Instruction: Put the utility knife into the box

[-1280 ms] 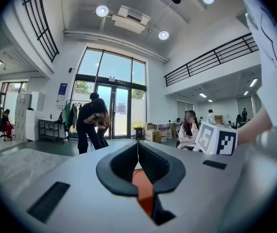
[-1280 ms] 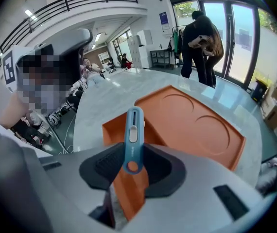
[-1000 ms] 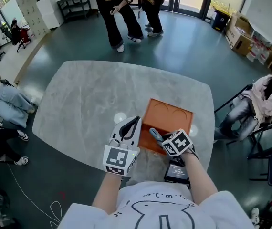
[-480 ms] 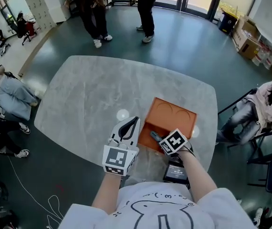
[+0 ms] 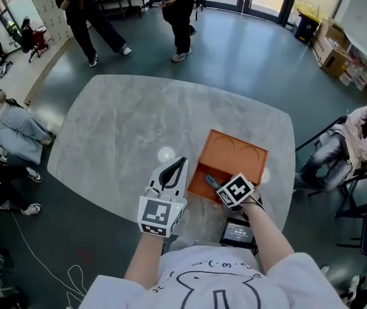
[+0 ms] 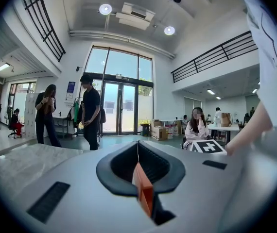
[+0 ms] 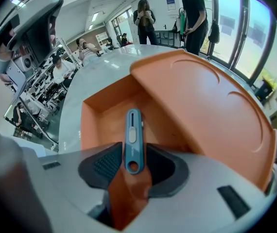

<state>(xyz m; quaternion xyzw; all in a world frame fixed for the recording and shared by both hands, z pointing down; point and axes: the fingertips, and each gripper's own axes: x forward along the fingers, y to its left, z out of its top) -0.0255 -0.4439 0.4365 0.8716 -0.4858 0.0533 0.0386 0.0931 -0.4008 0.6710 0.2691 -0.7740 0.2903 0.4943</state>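
Note:
An orange box (image 5: 235,154) lies on the marble table (image 5: 125,127), its open compartment at the near end (image 7: 104,108). My right gripper (image 5: 217,188) hangs over that compartment with the blue utility knife (image 7: 132,140) lengthwise between its jaws, blade end pointing into the box. Its jaws are opening, and I see thin gaps beside the knife (image 5: 210,182). My left gripper (image 5: 176,167) hovers just left of the box, shut with nothing in it. In the left gripper view the left gripper (image 6: 138,152) points at the room.
A black device (image 5: 238,232) lies at the table's near edge under my right arm. A small white disc (image 5: 165,154) sits left of the box. A person sits on a chair (image 5: 338,153) to the right, and people stand beyond the table's far side.
Both grippers have barely moved, and the knife stays over the box's near compartment. The people standing at the back have walked to the left.

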